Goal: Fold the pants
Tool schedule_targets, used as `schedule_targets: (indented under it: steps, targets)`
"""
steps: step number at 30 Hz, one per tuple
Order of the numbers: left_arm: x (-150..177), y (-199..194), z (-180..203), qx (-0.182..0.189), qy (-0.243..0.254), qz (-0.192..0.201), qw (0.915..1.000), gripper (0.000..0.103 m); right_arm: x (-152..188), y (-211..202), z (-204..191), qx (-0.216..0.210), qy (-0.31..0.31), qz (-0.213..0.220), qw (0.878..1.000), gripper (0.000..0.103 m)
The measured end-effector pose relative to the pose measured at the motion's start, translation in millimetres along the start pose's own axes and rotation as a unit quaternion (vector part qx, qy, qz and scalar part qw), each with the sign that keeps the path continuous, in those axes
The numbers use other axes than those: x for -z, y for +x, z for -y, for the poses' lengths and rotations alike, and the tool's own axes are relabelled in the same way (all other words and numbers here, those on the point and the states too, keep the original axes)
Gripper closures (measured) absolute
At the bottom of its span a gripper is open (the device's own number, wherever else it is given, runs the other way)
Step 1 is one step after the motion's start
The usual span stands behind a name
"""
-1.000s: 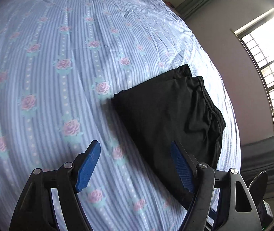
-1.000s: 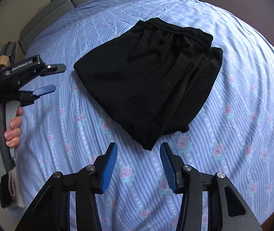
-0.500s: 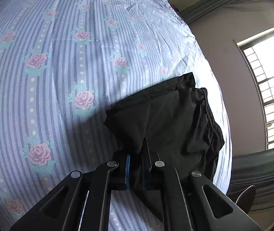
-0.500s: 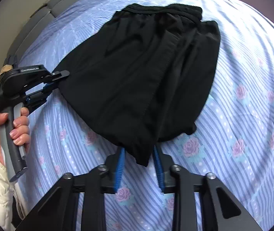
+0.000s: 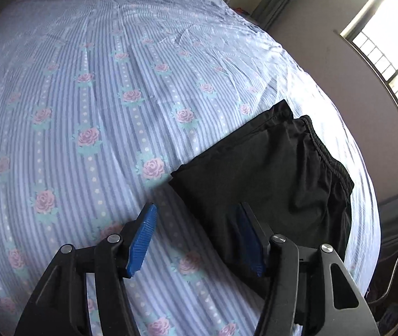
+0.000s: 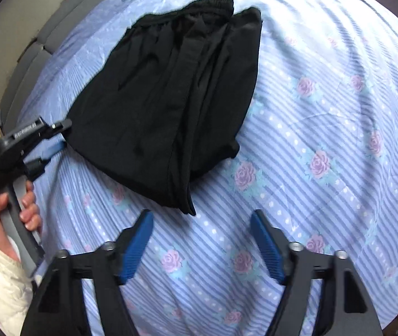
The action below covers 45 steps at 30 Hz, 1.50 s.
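— Pants [image 6: 168, 95], black and folded into a compact stack, lie on the striped, rose-printed bedsheet [image 5: 92, 89], waistband at the far end from the right wrist camera.

— And the grippers?

— Left gripper [image 5: 196, 240] is spread wide at the stack's near corner, holding nothing. Right gripper [image 6: 201, 240] is also spread, empty, just short of the nearest corner.

— Anything else?

— A bright window [image 5: 389, 53] beyond the bed.

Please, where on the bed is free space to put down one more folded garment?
The bedsheet is bare left of the black pants, up to the far edge. In the right wrist view, the sheet right of the pants is bare too. The near corners are crowded by the open left gripper and right gripper.
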<state>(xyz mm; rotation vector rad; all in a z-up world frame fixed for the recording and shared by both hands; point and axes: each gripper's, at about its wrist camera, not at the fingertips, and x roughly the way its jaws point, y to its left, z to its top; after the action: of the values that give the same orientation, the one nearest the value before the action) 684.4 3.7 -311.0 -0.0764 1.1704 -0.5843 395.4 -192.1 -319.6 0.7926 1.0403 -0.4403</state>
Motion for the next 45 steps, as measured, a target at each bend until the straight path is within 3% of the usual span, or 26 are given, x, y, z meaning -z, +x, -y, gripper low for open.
schedule_targets:
  steps: [2, 6, 8, 13, 16, 18, 22, 24, 26, 28, 31, 36, 41, 45]
  targets:
    - [4.3, -3.3, -8.8, 0.020, -0.006, -0.017, 0.9996, 0.045, 1.9, -0.5, -5.4, -0.024, 0.002, 0.011, 1.000, 0.024]
    - [12.9, 7.4, -27.9, 0.082, -0.048, -0.059, 0.9937, 0.045, 1.8, 29.3, -1.4, -0.064, 0.045, -0.016, 0.997, 0.024]
    - [13.9, 15.1, -29.9, 0.108, -0.064, -0.066, 0.9899, 0.045, 5.6, 38.0, 1.3, -0.082, 0.086, -0.018, 0.993, 0.022]
    - [1.8, 37.8, -24.6, 0.165, -0.073, -0.073, 0.9809, 0.045, -6.5, 48.6, -10.0, -0.125, 0.082, 0.009, 0.989, 0.022]
    - [-10.3, 53.5, -25.6, 0.195, -0.092, -0.071, 0.9739, 0.047, -14.7, 58.9, -12.3, -0.123, 0.088, 0.029, 0.988, 0.021]
    - [-17.4, 61.6, -22.8, 0.208, -0.095, -0.072, 0.9708, 0.054, -15.0, 60.8, -15.1, -0.115, 0.082, 0.041, 0.989, 0.021]
    - [-23.6, 73.3, -12.4, 0.196, -0.085, -0.081, 0.9737, 0.073, -31.7, 63.4, -17.8, -0.111, 0.077, 0.059, 0.989, 0.022]
    - [-25.1, 74.4, -8.6, 0.184, -0.082, -0.087, 0.9756, 0.079, -39.9, 59.6, -17.4, -0.107, 0.075, 0.072, 0.989, 0.031]
    - [-25.8, 71.5, -2.0, 0.159, -0.061, -0.093, 0.9809, 0.085, -48.6, 57.7, -15.0, -0.090, 0.063, 0.080, 0.991, 0.057]
    - [-27.1, 65.8, 6.4, 0.135, -0.039, -0.100, 0.9850, 0.089, -57.4, 58.3, -11.9, -0.079, 0.057, 0.068, 0.993, 0.073]
    - [-28.2, 46.4, 22.1, 0.107, -0.005, -0.092, 0.9899, 0.093, -72.2, 49.7, -19.0, -0.059, 0.039, 0.037, 0.997, 0.085]
    - [-16.3, -12.6, 59.0, 0.052, 0.044, -0.045, 0.9966, 0.094, -90.1, -9.5, -43.3, -0.036, -0.029, 0.057, 0.997, 0.088]
    - [20.9, -89.1, 67.9, 0.048, 0.013, -0.007, 0.9987, 0.094, -98.0, -75.6, -43.4, -0.071, -0.085, 0.070, 0.991, 0.088]
    - [75.4, -164.2, 76.9, 0.024, -0.020, 0.012, 0.9994, 0.095, -84.9, -126.5, -43.7, -0.097, -0.134, 0.054, 0.985, 0.088]
